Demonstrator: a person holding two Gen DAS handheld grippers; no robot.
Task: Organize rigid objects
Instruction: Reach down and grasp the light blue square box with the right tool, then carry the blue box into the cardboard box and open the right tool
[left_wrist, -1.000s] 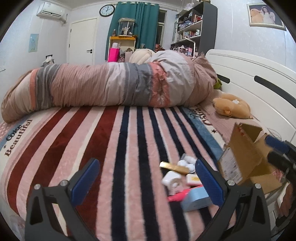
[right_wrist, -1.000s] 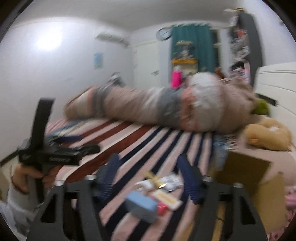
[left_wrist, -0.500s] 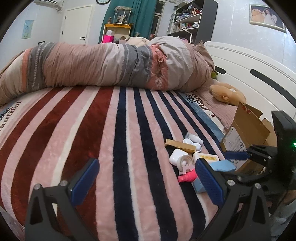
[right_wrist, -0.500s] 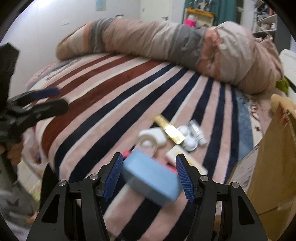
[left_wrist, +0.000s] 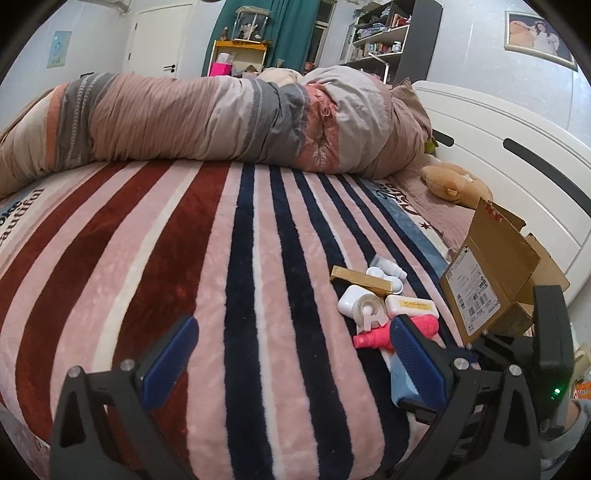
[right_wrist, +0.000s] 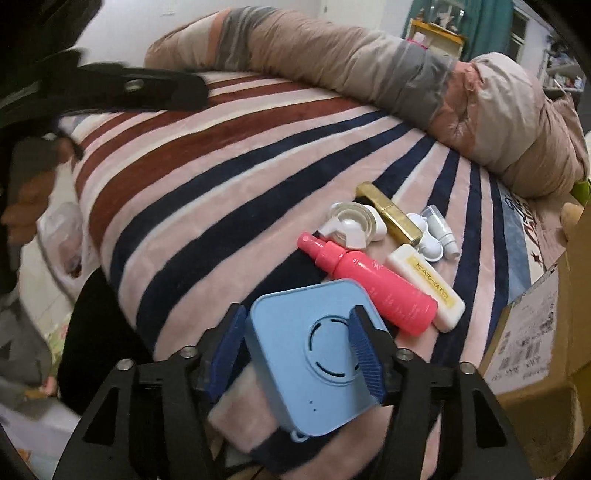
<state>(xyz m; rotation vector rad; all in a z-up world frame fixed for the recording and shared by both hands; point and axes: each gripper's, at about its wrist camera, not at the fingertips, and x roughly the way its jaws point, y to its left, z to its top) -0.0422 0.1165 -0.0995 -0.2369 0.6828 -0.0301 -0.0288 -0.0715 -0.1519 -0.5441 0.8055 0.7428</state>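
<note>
A pile of small items lies on the striped bed. In the right wrist view a light blue square box (right_wrist: 314, 350) lies flat between the fingers of my right gripper (right_wrist: 297, 349), whose jaws stand open around it; the left pad is at its edge and the right pad lies over its top. Behind it are a pink spray bottle (right_wrist: 369, 277), a cream tube (right_wrist: 428, 284), a gold bar box (right_wrist: 388, 210), a white tape dispenser (right_wrist: 351, 221) and small white bottles (right_wrist: 439, 225). My left gripper (left_wrist: 291, 350) is open and empty over the blanket, left of the pile (left_wrist: 373, 295).
An open cardboard box (left_wrist: 491, 269) stands right of the pile by the white headboard (left_wrist: 517, 147). A rolled duvet (left_wrist: 221, 122) lies across the far side of the bed. A plush toy (left_wrist: 454, 184) sits near the headboard. The bed edge is close to me.
My right gripper has moved forward and down so its fingers now straddle the blue box. The left gripper has come slightly lower and nearer the pile.
</note>
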